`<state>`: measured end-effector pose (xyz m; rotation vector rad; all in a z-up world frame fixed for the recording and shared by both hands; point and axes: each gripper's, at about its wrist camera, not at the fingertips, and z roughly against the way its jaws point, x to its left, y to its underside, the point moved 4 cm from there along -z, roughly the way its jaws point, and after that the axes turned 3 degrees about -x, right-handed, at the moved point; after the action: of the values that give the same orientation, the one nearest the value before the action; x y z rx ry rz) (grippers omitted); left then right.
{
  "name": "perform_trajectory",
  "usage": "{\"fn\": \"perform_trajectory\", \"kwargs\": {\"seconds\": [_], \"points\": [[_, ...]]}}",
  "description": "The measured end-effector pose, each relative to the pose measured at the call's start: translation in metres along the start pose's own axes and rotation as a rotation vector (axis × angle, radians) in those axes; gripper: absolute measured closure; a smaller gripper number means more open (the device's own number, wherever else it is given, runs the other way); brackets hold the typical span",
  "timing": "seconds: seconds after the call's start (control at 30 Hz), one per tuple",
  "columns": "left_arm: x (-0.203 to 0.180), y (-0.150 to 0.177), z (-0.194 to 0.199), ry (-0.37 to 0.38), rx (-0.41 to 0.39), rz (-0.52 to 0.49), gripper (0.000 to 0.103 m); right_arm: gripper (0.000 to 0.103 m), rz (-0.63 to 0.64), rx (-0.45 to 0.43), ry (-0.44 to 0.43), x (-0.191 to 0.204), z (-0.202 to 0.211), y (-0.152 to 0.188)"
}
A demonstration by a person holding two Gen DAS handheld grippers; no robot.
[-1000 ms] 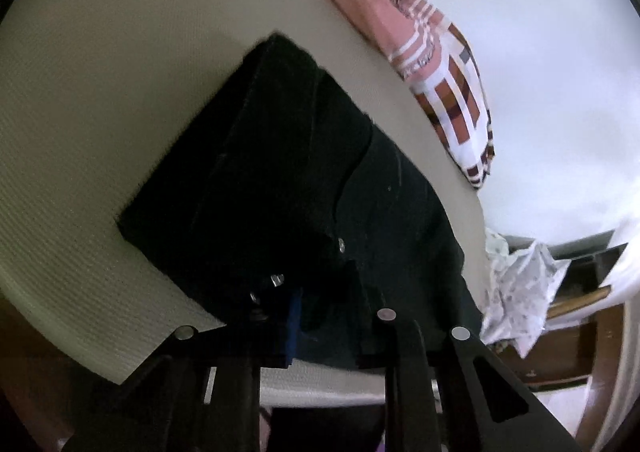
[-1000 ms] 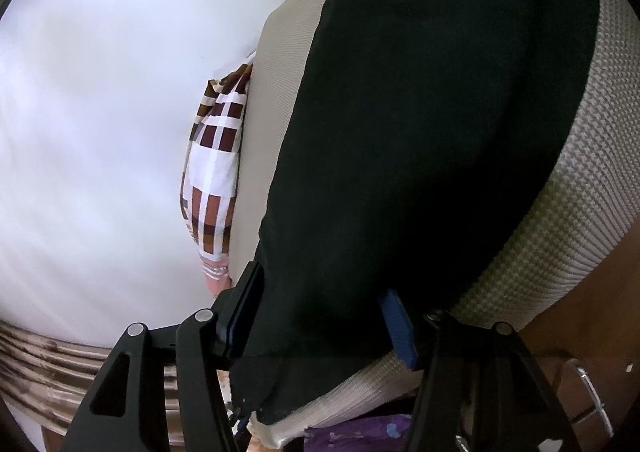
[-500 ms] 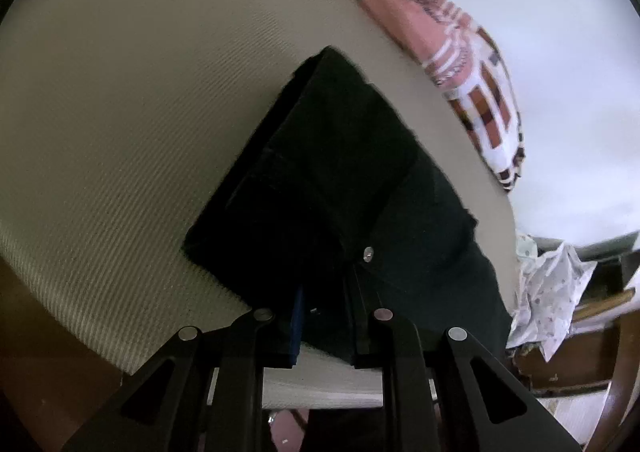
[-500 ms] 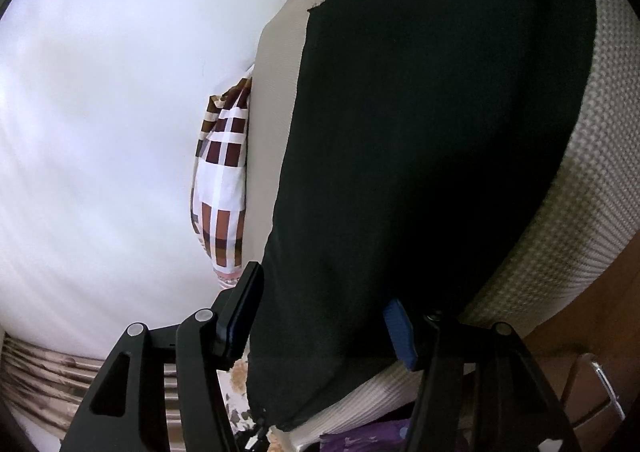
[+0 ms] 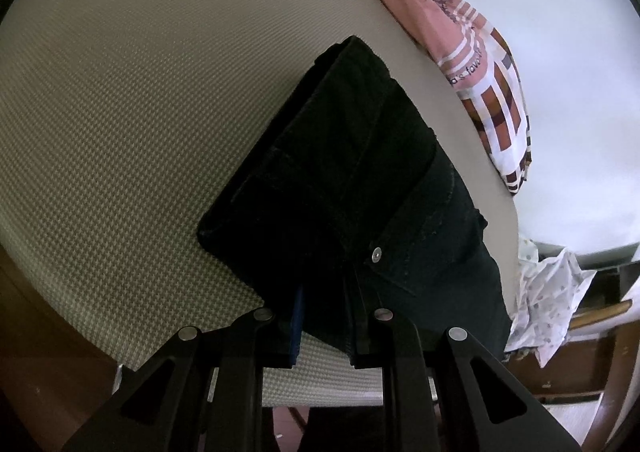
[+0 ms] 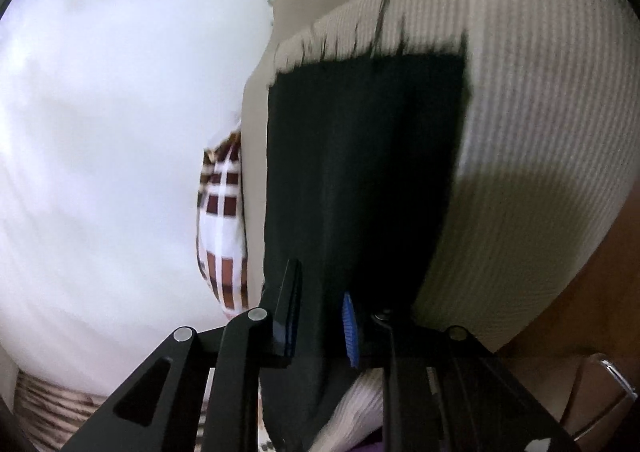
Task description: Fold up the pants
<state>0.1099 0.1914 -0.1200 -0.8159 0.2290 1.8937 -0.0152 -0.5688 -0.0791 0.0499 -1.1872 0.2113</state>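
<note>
- Since the earlier frames the right gripper (image 6: 320, 316) has drawn its jaws much closer together, with the black cloth of the pants (image 6: 360, 171) between them, and its view of the leg has swung so the frayed hem now sits nearer the middle of the picture.
- Its blue pads now stand narrow with a fold of the dark fabric pinched between them; the picture is blurred, but the cloth fills the gap from pad to pad.
- Beyond its fingers the trouser leg runs away flat over the beige ribbed cover (image 6: 540, 91), ending in a frayed hem (image 6: 372, 47) with loose threads.
- To that gripper's left a checked brown-and-white cloth (image 6: 222, 219) lies at the cover's edge against a white wall (image 6: 100, 111).
- The left gripper (image 5: 326, 316) is clamped tight on the waist end of the pants (image 5: 352, 171), the thick denim bunched between its pads.
- Just past its fingers a metal rivet (image 5: 376, 253) shows beside a pocket seam.
- From there the folded pants lie as a dark block on the beige woven cover (image 5: 140, 111), reaching toward the far edge.
- Along that far edge lies a pink and checked pillow (image 5: 472, 47); at the lower right a white spotted cloth (image 5: 548, 292) hangs near wooden furniture (image 5: 600, 312).
</note>
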Motion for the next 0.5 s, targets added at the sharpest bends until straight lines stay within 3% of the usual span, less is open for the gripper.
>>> {"fn": "perform_trajectory", "kwargs": {"seconds": [0.07, 0.13, 0.37, 0.5], "points": [[0.0, 0.0, -0.001, -0.004, 0.001, -0.005, 0.085, 0.083, 0.035, -0.009, 0.013, 0.003, 0.001, -0.006], [-0.001, 0.0, -0.001, -0.013, 0.0, -0.019, 0.085, 0.096, 0.106, -0.001, 0.069, 0.01, -0.003, -0.007], [-0.002, 0.002, 0.001, -0.014, 0.006, -0.048, 0.085, 0.098, 0.23, -0.057, 0.117, 0.03, 0.023, 0.004], [-0.004, 0.005, 0.0, -0.027, 0.013, -0.082, 0.085, 0.098, 0.179, -0.057, 0.144, 0.009, 0.023, -0.001]]}}
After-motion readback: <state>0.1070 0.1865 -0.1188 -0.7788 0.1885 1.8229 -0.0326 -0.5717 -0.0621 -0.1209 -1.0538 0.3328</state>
